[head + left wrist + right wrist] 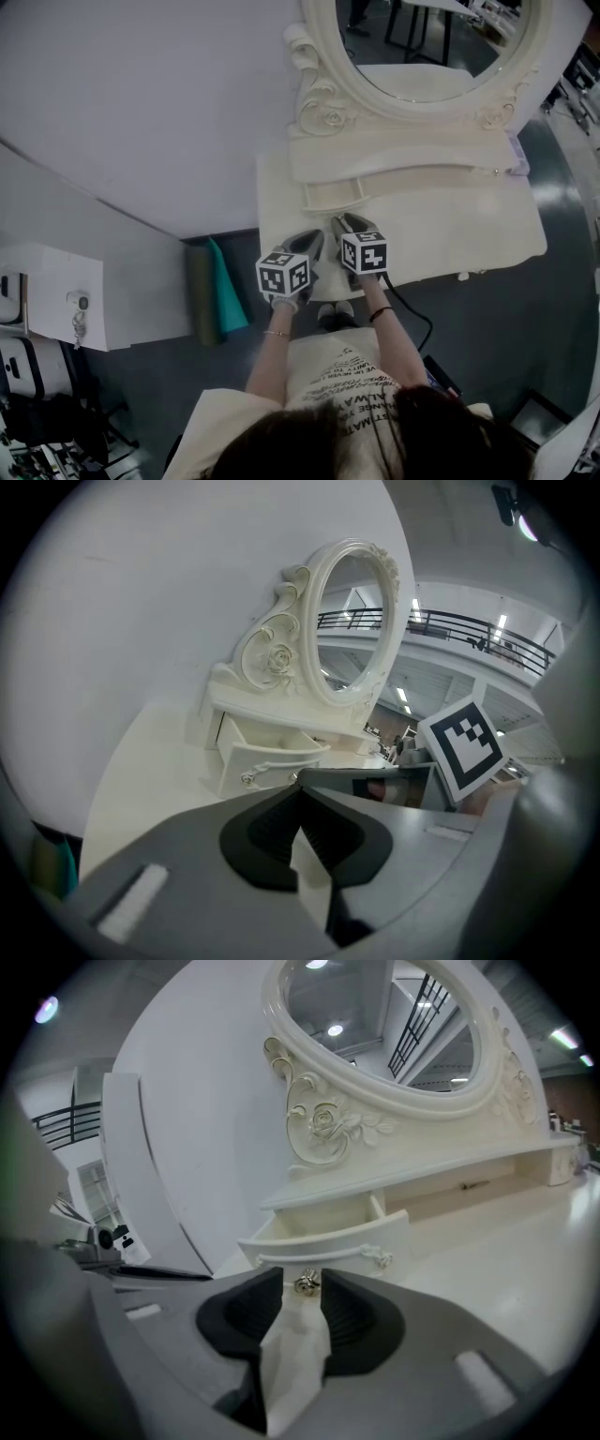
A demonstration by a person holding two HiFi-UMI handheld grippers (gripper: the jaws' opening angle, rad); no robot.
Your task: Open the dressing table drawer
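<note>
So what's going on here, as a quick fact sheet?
Furniture: cream dressing table with oval mirror
Drawer: small drawer, pulled out and open
Right gripper: jaws on either side of the drawer knob, apparently gripping it
Left gripper: jaws together, empty, short of the drawer

Can't tell if right gripper (302, 1281) touches drawer knob (307, 1284) or sits just short. Head view: mirror (427, 47) top cut off by pic edge; knob too small to spot.
</note>
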